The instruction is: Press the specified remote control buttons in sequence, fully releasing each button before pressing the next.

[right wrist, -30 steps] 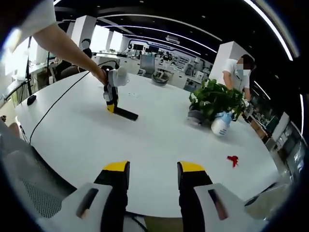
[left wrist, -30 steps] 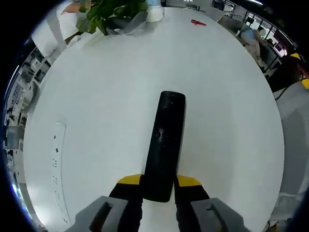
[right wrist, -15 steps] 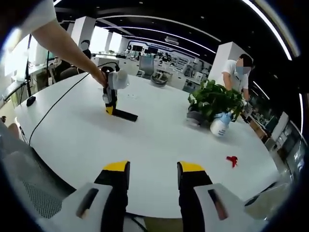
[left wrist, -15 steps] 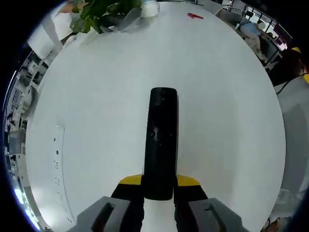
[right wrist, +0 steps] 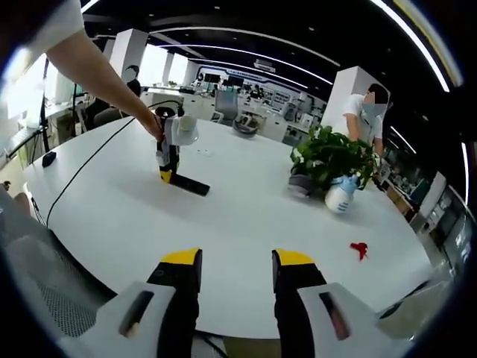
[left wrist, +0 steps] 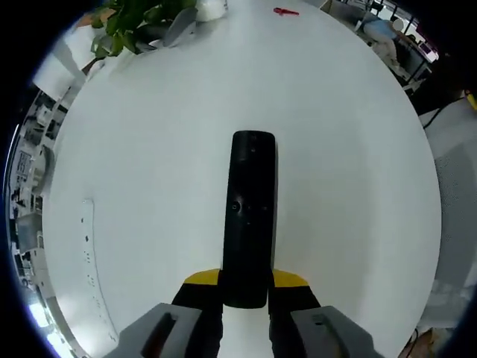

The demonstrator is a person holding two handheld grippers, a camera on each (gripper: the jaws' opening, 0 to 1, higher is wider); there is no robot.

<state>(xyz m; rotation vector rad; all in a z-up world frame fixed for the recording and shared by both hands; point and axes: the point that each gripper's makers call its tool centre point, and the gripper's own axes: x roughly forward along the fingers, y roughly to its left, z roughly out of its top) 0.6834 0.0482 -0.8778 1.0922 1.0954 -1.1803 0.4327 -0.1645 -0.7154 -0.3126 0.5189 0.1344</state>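
The black remote control [left wrist: 250, 216] is seen lying on the white table [left wrist: 149, 149], its near end clamped between the jaws of the left gripper [left wrist: 246, 282]. In the right gripper view the remote [right wrist: 188, 185] lies flat, held at one end by the left gripper [right wrist: 165, 177]. Well beyond the remote stand a potted plant [right wrist: 328, 158] and a white spray bottle [right wrist: 339, 198]; a small red object [right wrist: 360, 249] lies apart. The right gripper [right wrist: 235, 261] is held with jaws apart, grasping nothing.

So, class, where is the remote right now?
In the left gripper view the remote lies on the white table, its near end between the left hand-held gripper's jaws. In the right gripper view it sits far left, away from the plant.
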